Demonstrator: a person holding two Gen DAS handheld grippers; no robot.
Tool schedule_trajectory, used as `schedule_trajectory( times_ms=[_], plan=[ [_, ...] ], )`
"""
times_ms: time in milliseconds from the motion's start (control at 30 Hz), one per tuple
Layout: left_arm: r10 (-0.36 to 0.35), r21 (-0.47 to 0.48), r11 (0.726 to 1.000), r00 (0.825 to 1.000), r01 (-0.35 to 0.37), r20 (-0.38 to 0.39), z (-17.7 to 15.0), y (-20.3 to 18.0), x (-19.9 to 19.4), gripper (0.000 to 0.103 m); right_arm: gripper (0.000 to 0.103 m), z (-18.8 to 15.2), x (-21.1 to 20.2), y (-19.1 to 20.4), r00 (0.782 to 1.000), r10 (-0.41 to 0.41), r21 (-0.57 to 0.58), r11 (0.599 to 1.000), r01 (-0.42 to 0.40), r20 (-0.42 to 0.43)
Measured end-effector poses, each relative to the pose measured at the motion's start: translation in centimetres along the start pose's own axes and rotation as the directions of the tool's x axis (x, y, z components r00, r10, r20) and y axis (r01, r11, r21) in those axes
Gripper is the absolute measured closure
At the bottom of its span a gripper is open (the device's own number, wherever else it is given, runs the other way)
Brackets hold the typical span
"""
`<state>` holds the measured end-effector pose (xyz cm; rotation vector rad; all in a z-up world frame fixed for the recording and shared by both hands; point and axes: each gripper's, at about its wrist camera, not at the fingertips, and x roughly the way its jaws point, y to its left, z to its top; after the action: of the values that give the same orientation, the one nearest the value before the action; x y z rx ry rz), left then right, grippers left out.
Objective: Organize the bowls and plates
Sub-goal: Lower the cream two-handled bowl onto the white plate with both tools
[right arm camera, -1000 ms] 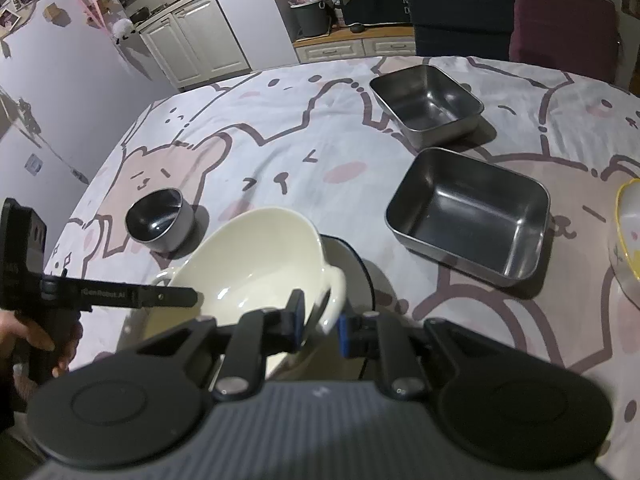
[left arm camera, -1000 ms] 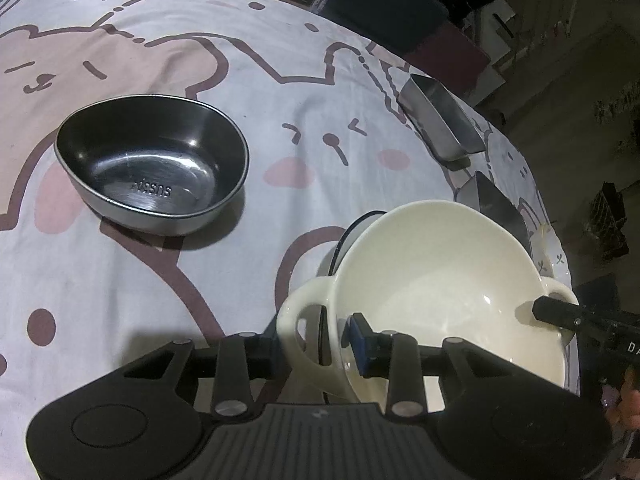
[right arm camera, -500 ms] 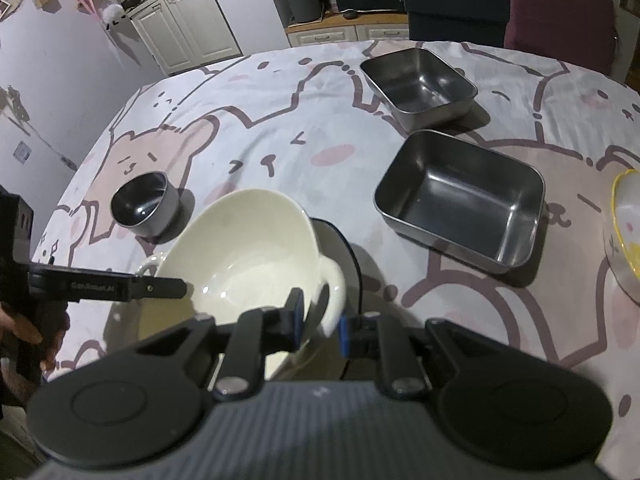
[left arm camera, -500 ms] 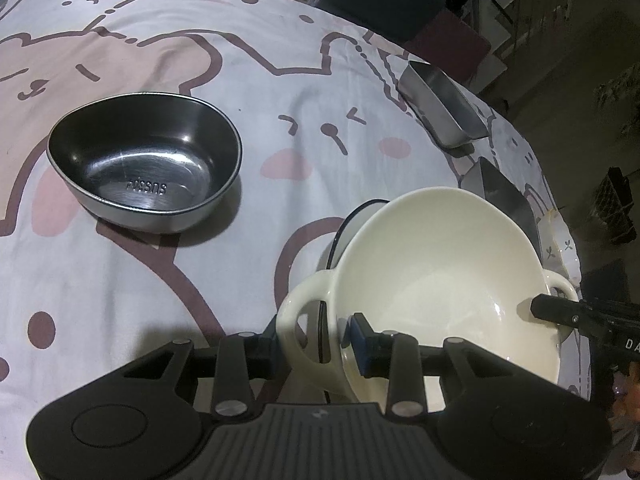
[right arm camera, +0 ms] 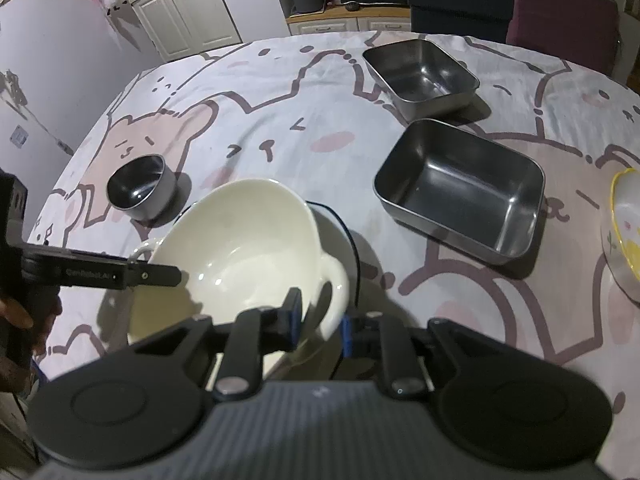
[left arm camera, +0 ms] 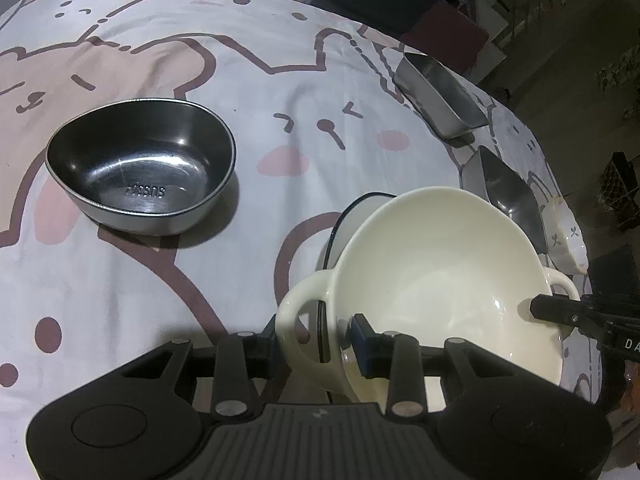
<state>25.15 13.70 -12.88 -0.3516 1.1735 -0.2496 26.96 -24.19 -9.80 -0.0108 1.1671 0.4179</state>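
Observation:
A cream two-handled bowl point(left arm camera: 440, 264) is held off the table by both grippers, tilted. My left gripper point(left arm camera: 316, 340) is shut on one loop handle. My right gripper point(right arm camera: 320, 318) is shut on the opposite handle of the same cream bowl point(right arm camera: 240, 248). Under the bowl lies a white plate with a dark rim point(left arm camera: 352, 216), also in the right wrist view point(right arm camera: 340, 224). A round steel bowl point(left arm camera: 140, 164) stands to the left; it also shows in the right wrist view point(right arm camera: 140, 184).
Two rectangular steel trays point(right arm camera: 460, 188) point(right arm camera: 420, 74) stand to the right and back. A white-and-yellow floral bowl point(right arm camera: 624, 220) sits at the right table edge. The table edge and chairs point(right arm camera: 560, 12) lie beyond.
The cream bowl has risen higher above the dark-rimmed plate, still held by both grippers, and both cameras have moved up with it.

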Motion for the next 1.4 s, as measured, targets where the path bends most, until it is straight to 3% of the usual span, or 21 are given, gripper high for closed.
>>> schedule_trajectory(
  times_ms=[767, 900, 1400],
  plan=[
    [0.052, 0.079, 0.996, 0.999, -0.052, 0.006, -0.2, -1.2, -0.5, 0.065, 0.077, 0.3, 1.5, -0.3, 0.999, -0.009, 0.034, 0.999, 0.011, -0.053],
    [0.073, 0.114, 0.991, 0.997, -0.074, 0.013, -0.3, -1.8, -0.6, 0.065, 0.074, 0.3, 1.8, 0.2, 0.997, -0.056, -0.011, 0.998, 0.056, -0.056],
    [0.084, 0.114, 0.99, 0.996, -0.085, 0.017, -0.3, -1.8, -0.9, 0.065, 0.071, 0.5, 2.7, 0.1, 0.994, -0.066, -0.02, 0.998, 0.065, -0.083]
  ],
)
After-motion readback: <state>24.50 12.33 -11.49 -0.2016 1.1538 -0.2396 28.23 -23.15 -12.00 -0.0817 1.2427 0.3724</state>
